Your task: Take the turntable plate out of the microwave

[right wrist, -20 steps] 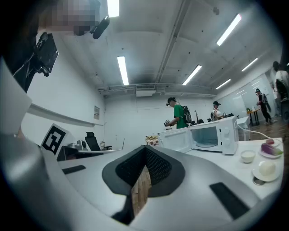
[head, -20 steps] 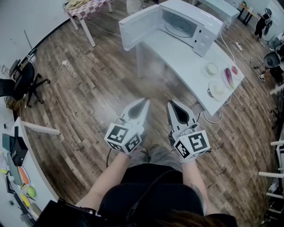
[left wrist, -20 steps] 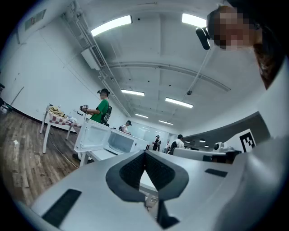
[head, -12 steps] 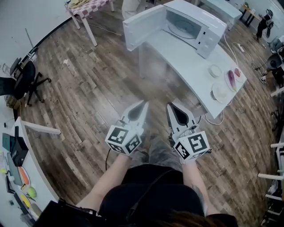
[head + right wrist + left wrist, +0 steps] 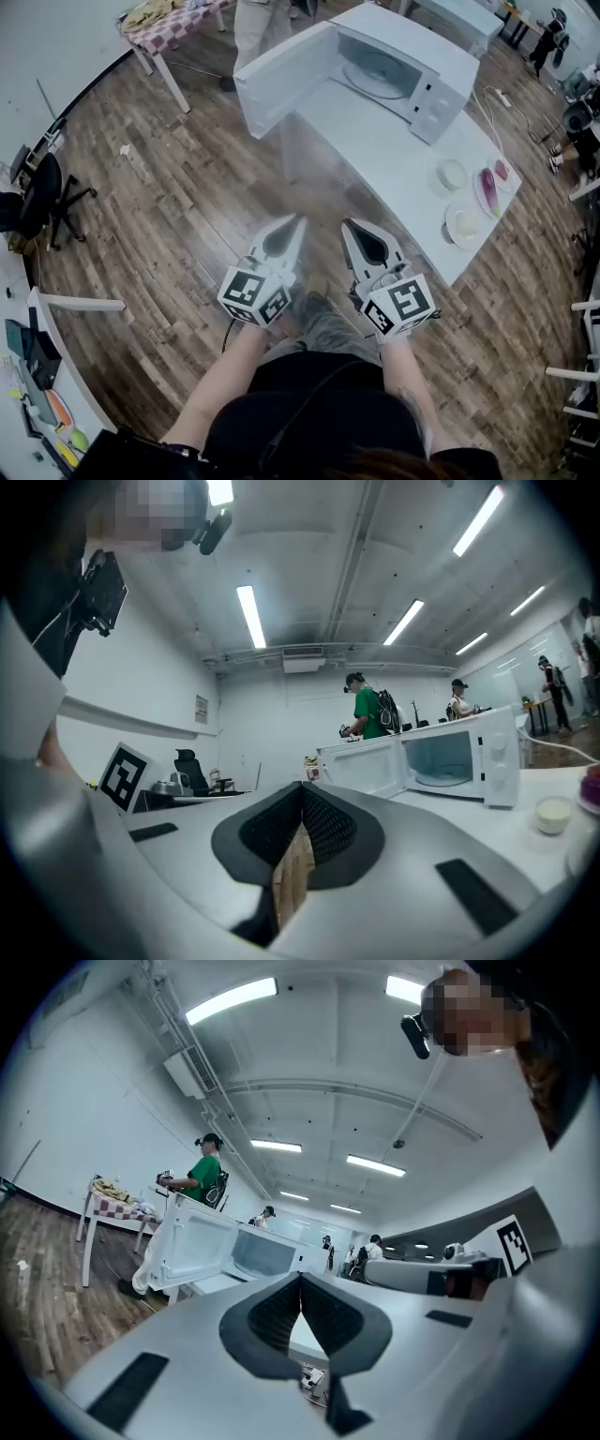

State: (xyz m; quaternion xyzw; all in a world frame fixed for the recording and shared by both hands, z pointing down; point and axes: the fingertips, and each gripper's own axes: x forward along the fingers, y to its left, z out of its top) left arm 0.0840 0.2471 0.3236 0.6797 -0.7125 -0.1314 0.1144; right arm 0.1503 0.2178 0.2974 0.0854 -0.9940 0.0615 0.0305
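- Head view: your left gripper (image 5: pixel 298 220) and right gripper (image 5: pixel 348 226) are both closed and empty, held level over the wooden floor (image 5: pixel 159 187).
- Ahead, the white table (image 5: pixel 375 136) bears the open microwave (image 5: pixel 424 47); the turntable plate (image 5: pixel 377 66) lies inside.

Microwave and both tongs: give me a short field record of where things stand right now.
microwave: on the white table, door swung wide open
turntable plate: inside the cavity, not yet taken out
left tongs: shut, empty, held over the floor short of the table
right tongs: shut, empty, alongside the left tongs
other items: small bowl and white plate on the table, to the right of the microwave
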